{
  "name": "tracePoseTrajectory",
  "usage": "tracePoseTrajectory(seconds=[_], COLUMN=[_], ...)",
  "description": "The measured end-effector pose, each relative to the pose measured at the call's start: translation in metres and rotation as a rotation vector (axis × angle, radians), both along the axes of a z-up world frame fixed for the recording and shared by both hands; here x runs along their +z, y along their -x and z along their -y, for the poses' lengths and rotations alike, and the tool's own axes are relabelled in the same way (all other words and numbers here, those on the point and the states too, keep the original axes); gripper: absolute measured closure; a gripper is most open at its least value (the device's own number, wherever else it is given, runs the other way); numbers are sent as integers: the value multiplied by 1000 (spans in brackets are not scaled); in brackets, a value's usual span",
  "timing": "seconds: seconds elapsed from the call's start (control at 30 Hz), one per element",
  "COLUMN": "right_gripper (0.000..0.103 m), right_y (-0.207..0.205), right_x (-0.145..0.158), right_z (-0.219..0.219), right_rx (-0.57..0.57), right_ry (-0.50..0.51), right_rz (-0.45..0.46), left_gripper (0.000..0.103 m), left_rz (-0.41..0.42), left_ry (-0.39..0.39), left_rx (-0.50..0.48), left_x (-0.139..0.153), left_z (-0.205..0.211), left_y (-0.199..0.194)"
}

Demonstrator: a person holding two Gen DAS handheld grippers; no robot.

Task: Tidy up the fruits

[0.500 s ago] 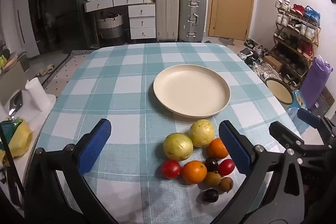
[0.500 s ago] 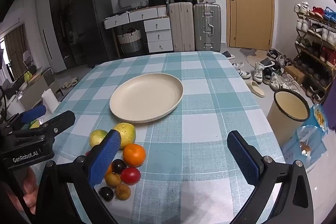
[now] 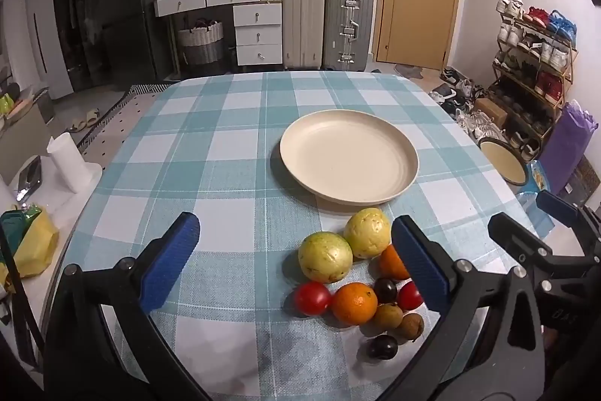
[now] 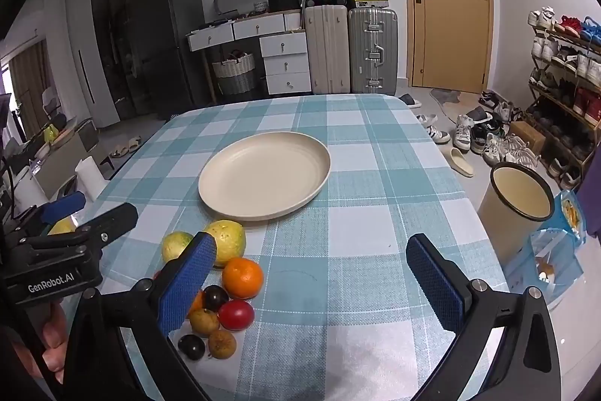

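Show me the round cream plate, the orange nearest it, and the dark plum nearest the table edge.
Round cream plate [image 3: 296, 153]: left wrist view, its left rim.
Orange nearest it [image 4: 242, 277]: right wrist view, its middle.
Dark plum [image 3: 382, 346]: left wrist view, its middle.

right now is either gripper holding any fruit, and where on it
Nothing is held. The left gripper and right gripper are both open and bare, above the blue checked tablecloth.
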State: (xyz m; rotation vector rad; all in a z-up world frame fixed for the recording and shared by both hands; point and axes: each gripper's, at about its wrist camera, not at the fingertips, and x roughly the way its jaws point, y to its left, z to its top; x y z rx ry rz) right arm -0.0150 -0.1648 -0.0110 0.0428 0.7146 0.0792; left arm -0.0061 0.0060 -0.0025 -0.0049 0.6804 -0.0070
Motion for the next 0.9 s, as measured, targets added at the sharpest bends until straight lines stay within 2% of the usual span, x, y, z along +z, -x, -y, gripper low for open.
tracePoseTrajectory(seconds=[0.9], right_gripper=[0], right_y=[4], right_x=[0], right_z=[-2], right_rx=[12], right_ry=[-22], right_rz=[5], left_gripper=[5], left_rz=[-28], left_ry=[-1], left_rx=[24], left_x=[-12], left_z=[0], left_y=[-10])
